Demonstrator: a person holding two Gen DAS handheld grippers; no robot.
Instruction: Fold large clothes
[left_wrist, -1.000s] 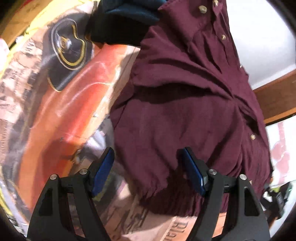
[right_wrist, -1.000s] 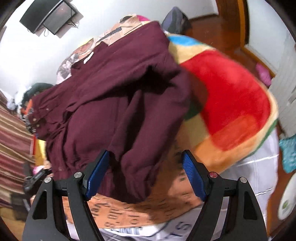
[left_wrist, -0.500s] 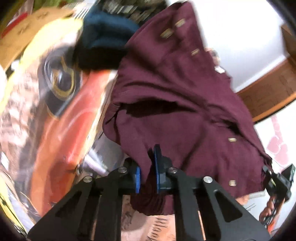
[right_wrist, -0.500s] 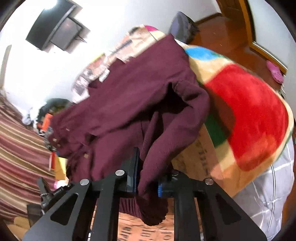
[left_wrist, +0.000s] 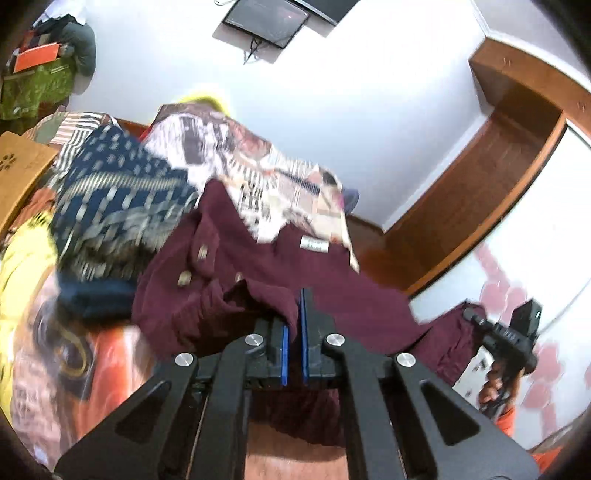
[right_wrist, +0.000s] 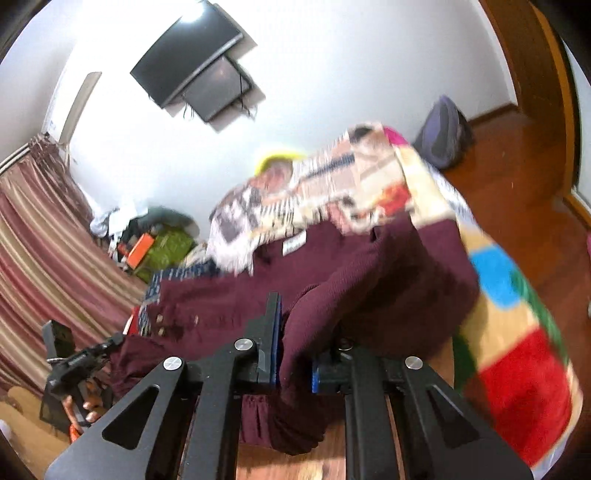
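Left gripper (left_wrist: 294, 334) clamped on a fold of the maroon shirt (left_wrist: 258, 280); blue pads nearly together with thin fabric pinched between, cloth edge hanging below the jaws. Right gripper (right_wrist: 293, 354) clamped on a thicker bunch of the same shirt (right_wrist: 369, 280), a sleeve-like roll draped over its right finger and hanging under the jaws. Both sets of jaws have just been closing, cloth between them.

Shirt stretches ahead of both tools, front hem raised off the patterned blanket (left_wrist: 66, 362), far end with the white neck label (left_wrist: 314, 244) lying on the bed. Button placket (left_wrist: 192, 266) ahead-left of the left gripper. Blue patterned cloth pile (left_wrist: 122, 206) just past the shirt's left edge, touching or overlapping it. Printed pillow or bedding (left_wrist: 258, 177) beyond the collar.

From the right wrist view, the bed's right edge is just right of the tool, coloured blanket (right_wrist: 517, 350) dropping to the wood floor (right_wrist: 517, 184); open floor out to the right. Left of that tool: the other handheld gripper and the hand (right_wrist: 79, 402) holding it, striped curtain (right_wrist: 44, 251) behind. In the left wrist view, the right hand (left_wrist: 498, 387) is far right. White wall and wall-mounted TV (right_wrist: 195, 70) ahead above. Heavy motion blur.
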